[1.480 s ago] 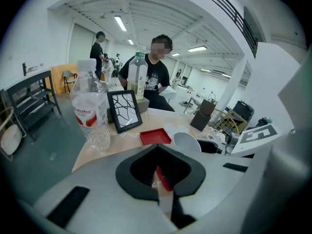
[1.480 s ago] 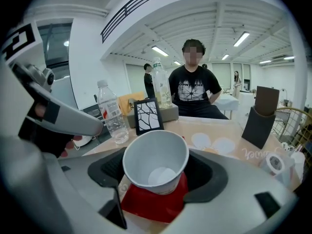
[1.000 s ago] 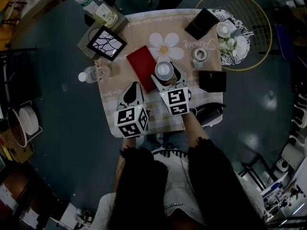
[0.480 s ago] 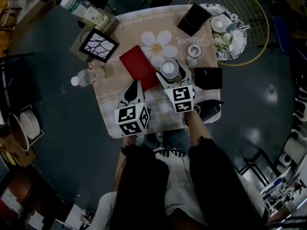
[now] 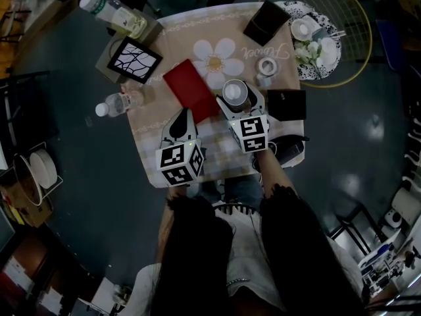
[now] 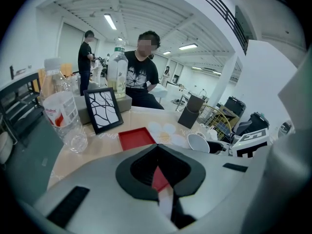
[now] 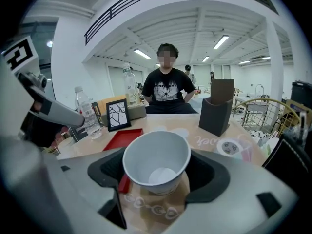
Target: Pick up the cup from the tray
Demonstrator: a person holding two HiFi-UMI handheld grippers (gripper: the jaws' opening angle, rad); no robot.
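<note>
The right gripper (image 5: 237,99) fingers clasp the white cup (image 5: 233,91), just right of the red tray (image 5: 189,88). The left gripper (image 5: 185,115) fingers are closed and empty.

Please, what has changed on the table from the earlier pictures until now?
The right gripper, closed on the cup, carried it slightly rightward, away from the red tray. The left gripper, the tray and the picture frame stayed put.

**Daisy-print desk, things round its edges**

The desk (image 5: 197,31) wears a beige cloth with a daisy print. On it lie a red tray (image 5: 189,87) at centre, a framed picture (image 5: 135,59) at the upper left, a water bottle (image 5: 118,103) at the left edge, and a tape roll (image 5: 266,66) and black box (image 5: 286,104) on the right.
</note>
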